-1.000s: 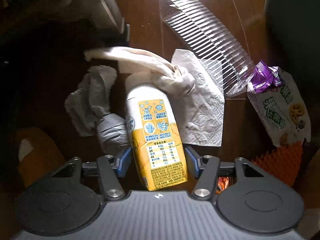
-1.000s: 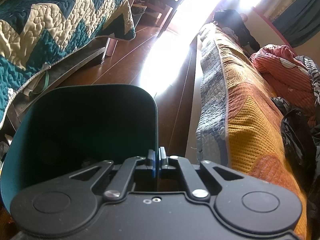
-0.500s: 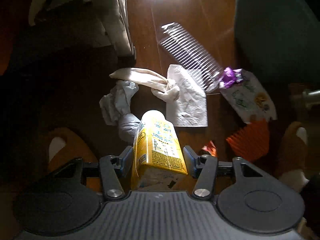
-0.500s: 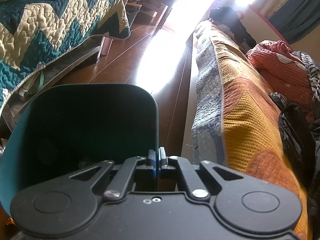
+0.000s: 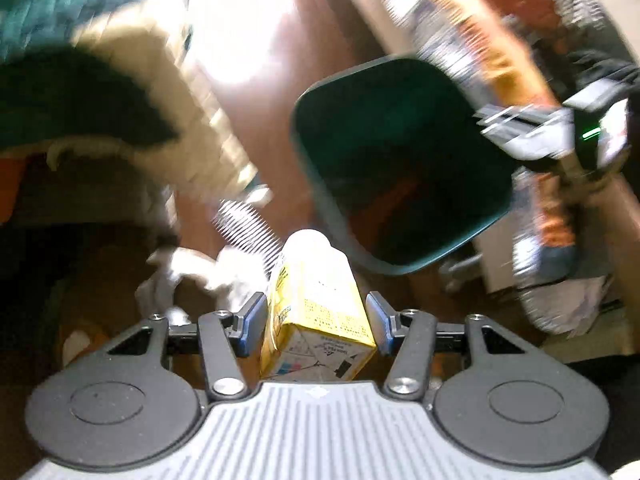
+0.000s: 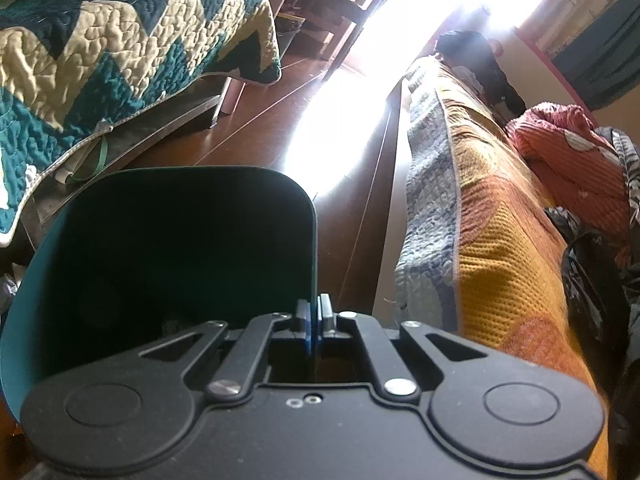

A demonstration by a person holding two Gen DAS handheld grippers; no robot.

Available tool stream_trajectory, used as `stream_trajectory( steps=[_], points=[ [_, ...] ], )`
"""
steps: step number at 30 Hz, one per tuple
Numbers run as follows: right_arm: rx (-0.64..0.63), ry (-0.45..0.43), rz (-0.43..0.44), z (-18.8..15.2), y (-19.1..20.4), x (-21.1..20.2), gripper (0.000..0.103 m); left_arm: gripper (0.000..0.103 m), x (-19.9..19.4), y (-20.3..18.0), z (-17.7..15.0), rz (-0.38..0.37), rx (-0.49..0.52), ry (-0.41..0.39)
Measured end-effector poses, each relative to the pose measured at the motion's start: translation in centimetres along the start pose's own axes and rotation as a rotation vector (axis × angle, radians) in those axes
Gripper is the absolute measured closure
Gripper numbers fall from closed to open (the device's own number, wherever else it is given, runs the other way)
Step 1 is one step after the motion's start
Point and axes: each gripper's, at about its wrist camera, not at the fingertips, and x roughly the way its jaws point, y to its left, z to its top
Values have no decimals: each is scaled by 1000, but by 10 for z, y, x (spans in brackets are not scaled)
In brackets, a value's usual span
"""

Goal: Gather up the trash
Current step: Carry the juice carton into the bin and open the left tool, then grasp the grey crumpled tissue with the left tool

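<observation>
Through my left view, my left tongs pinch a yellow carton by its sides, lifted off the floor, with the green bin ahead to the right. Through my right view, my right tongs are pressed together on the bin's rim, tilting it. Next, I judge, the carton goes over the opening and I let go.

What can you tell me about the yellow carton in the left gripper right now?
The yellow carton is a printed paperboard drink box with a white rounded top and a folded, creased base. It is lifted, pointing away from the camera toward the green bin, held between the left gripper pads. Nothing else visibly touches it.
</observation>
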Motion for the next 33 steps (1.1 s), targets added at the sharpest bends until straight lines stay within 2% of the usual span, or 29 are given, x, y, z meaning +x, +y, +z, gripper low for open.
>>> stream_trajectory(
  steps=[4,9,11,14,16,20,23,33],
  points=[
    [-16,-6,8,3,6,-3,100,50,-2,-24,17,-45,38,-54],
    [-67,-25,7,5,20,-9,100,51,25,-45,42,-60,64,-75],
    [-77,-29,11,6,23,-11,100,93,43,-51,51,-58,90,-77],
    [-88,-38,16,7,26,-12,100,93,76,-53,65,-79,58,-25],
    [-94,-44,24,7,28,-14,100,93,100,-56,68,-10,72,-22],
    [-99,-50,30,6,28,-14,100,93,133,-51,71,18,33,6],
    [-97,-53,32,6,27,-14,100,93,137,-48,64,16,49,36],
    [-62,-34,19,6,18,-7,100,92,114,-40,42,14,102,29]
  ],
)
